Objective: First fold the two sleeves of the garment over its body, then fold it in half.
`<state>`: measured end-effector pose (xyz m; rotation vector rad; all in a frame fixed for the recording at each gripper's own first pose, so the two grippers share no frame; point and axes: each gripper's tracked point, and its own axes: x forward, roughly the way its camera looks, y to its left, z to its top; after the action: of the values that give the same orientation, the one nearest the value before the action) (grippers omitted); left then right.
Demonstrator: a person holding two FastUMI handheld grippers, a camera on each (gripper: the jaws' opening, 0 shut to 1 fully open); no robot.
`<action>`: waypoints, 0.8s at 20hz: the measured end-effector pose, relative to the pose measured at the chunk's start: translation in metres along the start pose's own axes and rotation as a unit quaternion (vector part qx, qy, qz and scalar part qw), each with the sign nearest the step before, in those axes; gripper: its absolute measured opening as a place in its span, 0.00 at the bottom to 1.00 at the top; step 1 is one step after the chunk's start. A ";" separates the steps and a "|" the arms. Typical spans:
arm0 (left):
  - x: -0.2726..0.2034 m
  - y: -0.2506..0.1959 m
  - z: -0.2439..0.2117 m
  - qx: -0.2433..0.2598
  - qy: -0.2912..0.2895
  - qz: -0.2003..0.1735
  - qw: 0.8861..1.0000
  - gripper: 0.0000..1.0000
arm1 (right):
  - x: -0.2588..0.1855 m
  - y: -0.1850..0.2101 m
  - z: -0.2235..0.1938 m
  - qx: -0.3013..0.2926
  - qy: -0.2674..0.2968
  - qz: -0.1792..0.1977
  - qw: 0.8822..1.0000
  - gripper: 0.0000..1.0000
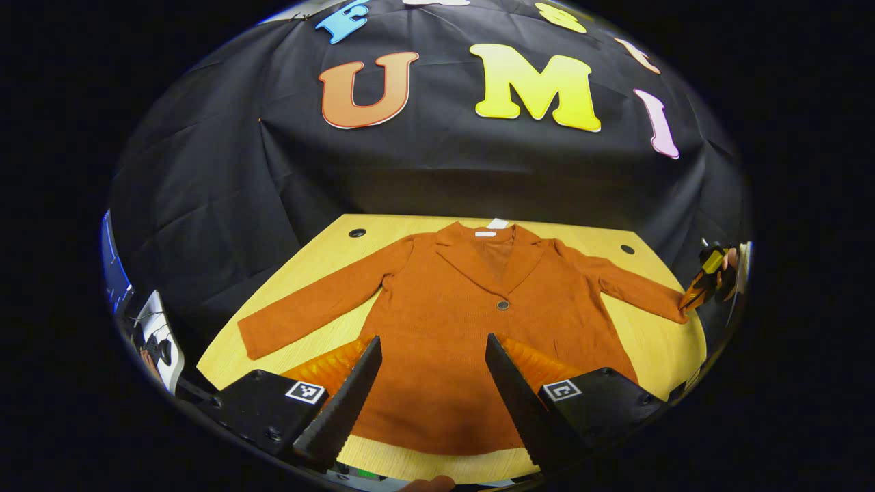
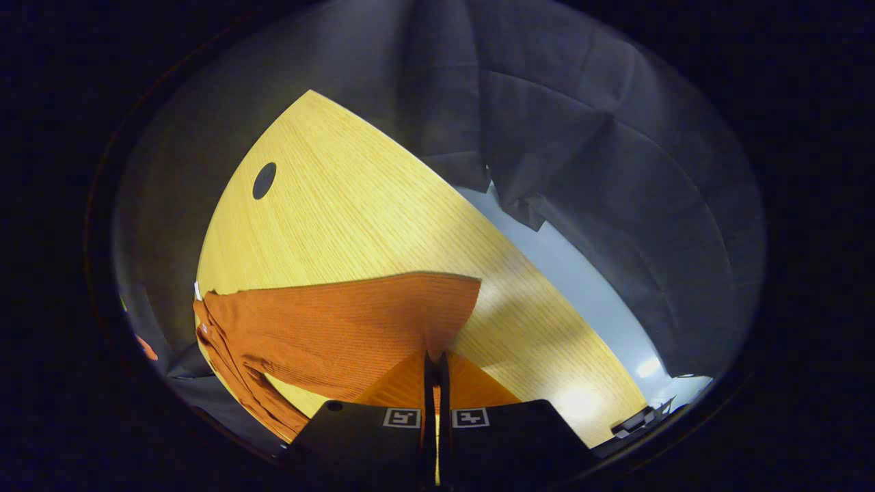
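two sleeves of the garment (image 1: 437,321) lie spread out flat, so neither fold is done yet. the garment sits face up on the worktop (image 1: 656,342), collar toward the far wall and hem at the near edge. in the right gripper view our right gripper (image 2: 435,365) has its jaws pressed together on the cuff of the right sleeve (image 2: 355,328); the left gripper view shows that gripper at the sleeve's tip by the right edge of the worktop. our left gripper (image 1: 431,383) hovers over the lower body of the garment with jaws wide apart, holding nothing.

for this step we judge it best to lift the cuff only a little, then carry it leftward across the chest so the sleeve creases at the shoulder seam and lands flat. the cuff lies close to the worktop's right edge, so we should pull inward, not outward. bare worktop lies open far of the sleeve, and the left sleeve (image 1: 321,301) has room around it.
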<state>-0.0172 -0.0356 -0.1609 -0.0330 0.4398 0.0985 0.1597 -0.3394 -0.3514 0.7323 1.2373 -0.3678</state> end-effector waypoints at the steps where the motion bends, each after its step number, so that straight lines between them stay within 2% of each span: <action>1: 0.001 0.007 0.000 0.007 -0.001 -0.004 1.000 1.00 | 0.002 0.001 -0.002 -0.005 -0.001 -0.012 1.000 0.02; 2: 0.003 0.015 -0.001 0.014 0.001 -0.004 1.000 1.00 | 0.000 -0.002 -0.007 -0.015 0.005 -0.034 0.999 0.02; 3: 0.003 0.023 -0.006 0.024 0.008 -0.005 1.000 0.99 | -0.010 0.002 -0.011 -0.029 0.010 -0.040 0.999 0.02; 6: 0.001 0.043 -0.027 0.051 0.026 -0.012 0.998 0.99 | -0.046 0.017 0.001 -0.066 -0.030 -0.040 0.997 0.02; 11: 0.006 0.072 -0.063 0.061 0.045 -0.023 0.997 0.99 | -0.096 0.047 0.001 -0.087 -0.053 -0.036 0.994 0.02; 16: 0.012 0.106 -0.076 0.047 0.057 -0.015 0.997 0.99 | -0.135 0.112 -0.015 -0.111 -0.062 -0.007 0.992 0.02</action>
<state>-0.0491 0.0672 -0.2358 0.0473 0.5573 0.0458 0.1767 -0.2657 -0.1923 0.5020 1.1461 -0.2773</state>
